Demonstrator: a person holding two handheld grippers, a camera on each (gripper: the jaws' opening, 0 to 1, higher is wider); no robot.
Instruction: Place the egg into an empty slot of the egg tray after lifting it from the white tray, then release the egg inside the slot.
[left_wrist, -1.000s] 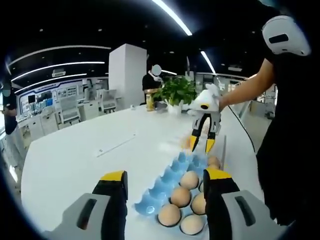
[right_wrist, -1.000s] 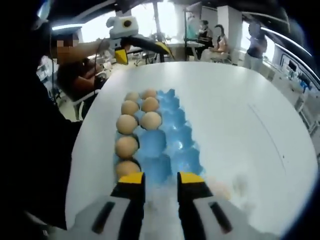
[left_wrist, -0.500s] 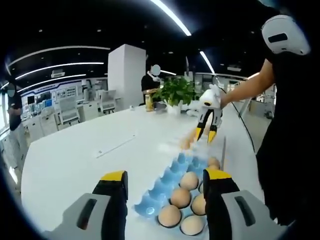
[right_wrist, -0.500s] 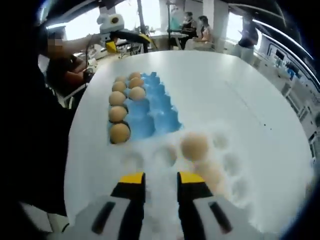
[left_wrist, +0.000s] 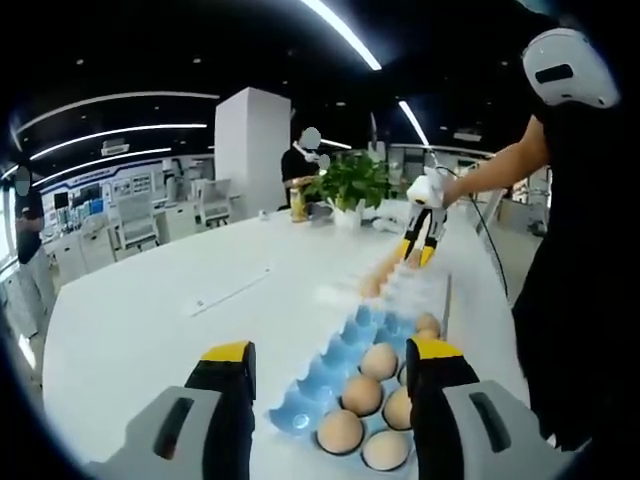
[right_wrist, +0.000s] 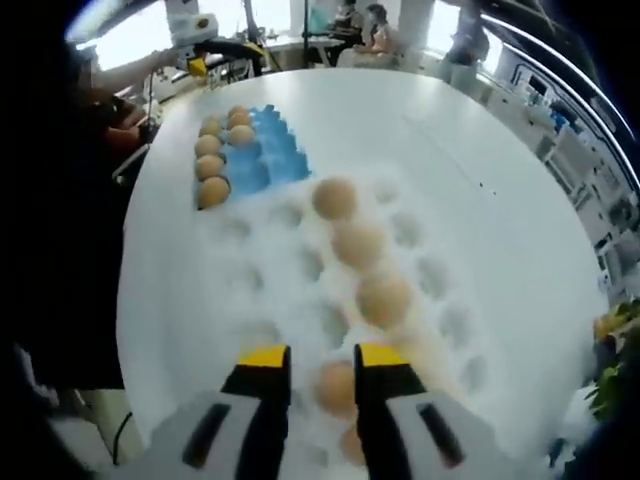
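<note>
The blue egg tray (left_wrist: 318, 385) lies just ahead of my left gripper (left_wrist: 332, 352), which hangs open above its near end with nothing in it. Several brown eggs (left_wrist: 361, 394) fill the tray's right side. Beyond it sits the white tray (left_wrist: 412, 287), and my right gripper (left_wrist: 419, 243) hovers over its far end in a person's hand. In the right gripper view, my right gripper (right_wrist: 322, 358) is open above the white tray (right_wrist: 262, 290), and an egg (right_wrist: 335, 388) lies in a slot right under the gap between the jaws. Other eggs (right_wrist: 358, 243) run in a row towards the blue egg tray (right_wrist: 262, 160).
Everything rests on a large white oval table (left_wrist: 150, 320). A potted plant (left_wrist: 352, 185) stands at its far end. The person holding the grippers stands along the table's edge (left_wrist: 570, 300). Other people and desks are in the background.
My right gripper has drawn back from the blue egg tray to the far part of the white tray, now over an egg. My left gripper has stayed put.
</note>
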